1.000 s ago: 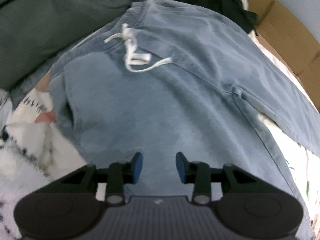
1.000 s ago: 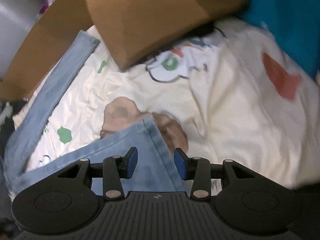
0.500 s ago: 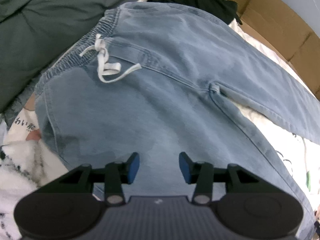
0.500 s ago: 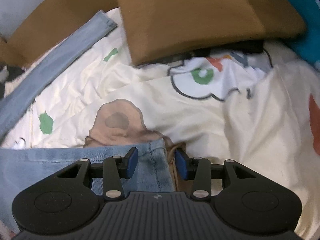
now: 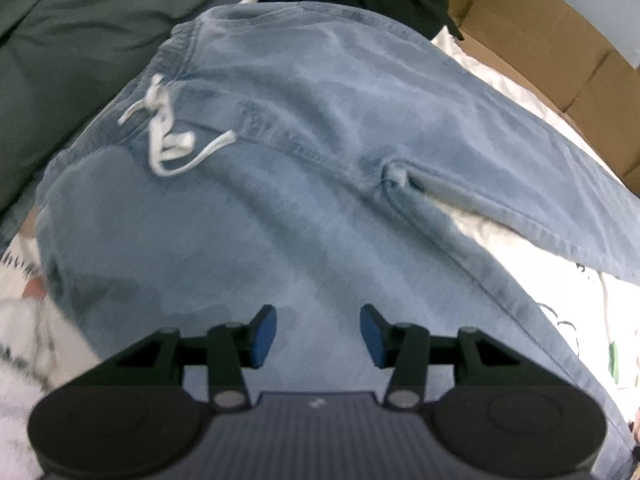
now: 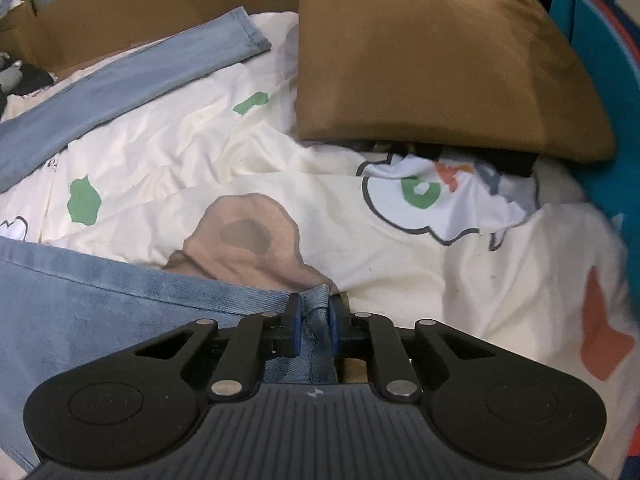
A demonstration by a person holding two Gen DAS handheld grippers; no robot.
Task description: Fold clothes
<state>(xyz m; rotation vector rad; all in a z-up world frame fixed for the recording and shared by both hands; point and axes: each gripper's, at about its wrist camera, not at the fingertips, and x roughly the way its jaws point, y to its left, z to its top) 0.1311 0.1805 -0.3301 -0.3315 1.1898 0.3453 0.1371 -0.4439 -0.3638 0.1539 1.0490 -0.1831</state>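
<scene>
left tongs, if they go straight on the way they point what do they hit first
Most likely the light blue jeans: the open left tongs point down at the upper leg, with nothing between. How near the cloth lies is unclear from this view.

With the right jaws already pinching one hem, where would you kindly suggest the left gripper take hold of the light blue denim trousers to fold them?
I would grip the elastic waistband of the light blue denim trousers, coming down from above at its outer corner. That edge is thick, lies flat and exposed, and sits opposite the hem held by the right gripper. The left gripper hangs open over the thigh.
</scene>
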